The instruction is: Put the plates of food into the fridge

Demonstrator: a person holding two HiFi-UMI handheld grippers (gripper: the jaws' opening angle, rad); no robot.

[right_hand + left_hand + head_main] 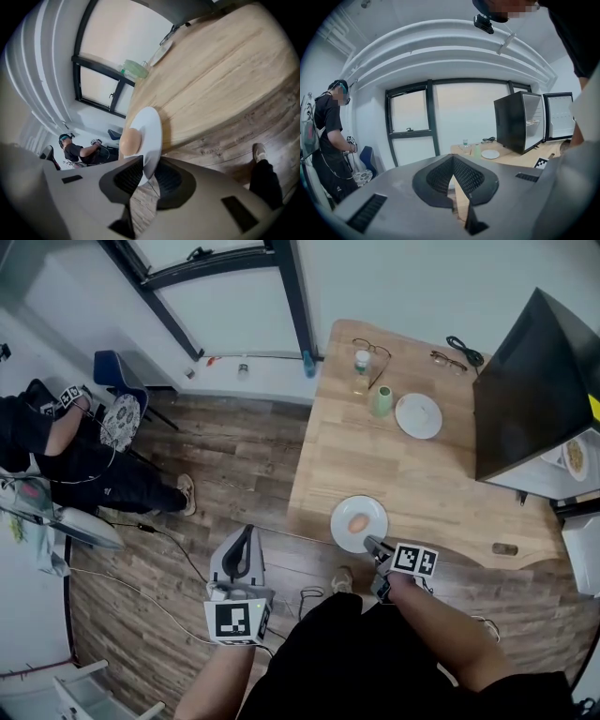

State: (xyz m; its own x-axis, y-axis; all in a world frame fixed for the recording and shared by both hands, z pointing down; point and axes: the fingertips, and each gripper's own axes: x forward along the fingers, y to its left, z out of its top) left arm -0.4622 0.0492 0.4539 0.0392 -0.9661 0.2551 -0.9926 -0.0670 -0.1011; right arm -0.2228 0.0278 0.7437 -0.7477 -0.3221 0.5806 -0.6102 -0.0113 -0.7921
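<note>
A white plate with a round tan bun lies at the near edge of the wooden table. My right gripper reaches in from the near side, and in the right gripper view its jaws close over the near rim of the plate, just below the bun. The plate still rests on the table. My left gripper hovers over the floor left of the table, its fingertips together with nothing in them. The black fridge stands at the table's right end.
The fridge door is open, and a plate of food shows inside. Farther back on the table are an empty white plate, a green cup, a small bottle and glasses. A person stands at far left by a blue chair.
</note>
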